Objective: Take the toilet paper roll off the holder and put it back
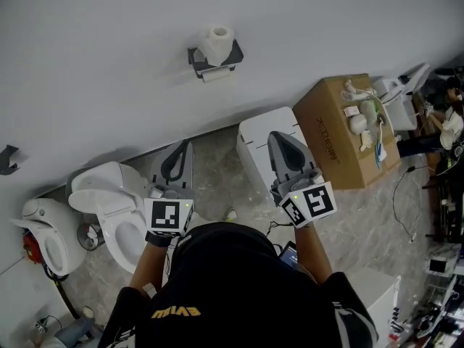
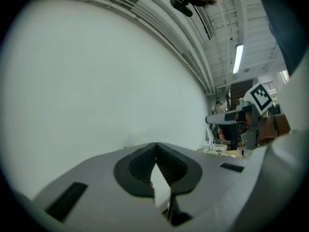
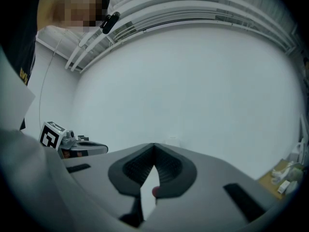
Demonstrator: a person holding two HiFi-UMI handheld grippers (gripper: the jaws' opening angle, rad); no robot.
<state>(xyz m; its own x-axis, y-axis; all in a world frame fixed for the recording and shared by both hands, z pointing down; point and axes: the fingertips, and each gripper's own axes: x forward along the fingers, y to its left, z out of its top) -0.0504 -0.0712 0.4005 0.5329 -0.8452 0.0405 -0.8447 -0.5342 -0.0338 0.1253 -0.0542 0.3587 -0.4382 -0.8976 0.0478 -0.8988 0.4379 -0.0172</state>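
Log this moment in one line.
left gripper: shut, empty | right gripper: shut, empty | toilet paper roll: on wall holder, untouched

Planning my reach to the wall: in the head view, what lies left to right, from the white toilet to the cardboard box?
white toilet → left gripper → toilet paper roll → right gripper → cardboard box

White toilet paper roll, black holder, plain pale-grey wall, white toilets, brown cardboard box, mottled grey-beige floor, grey left gripper and right gripper with black-and-white square-patterned markers, and a black shirt with yellow lettering.
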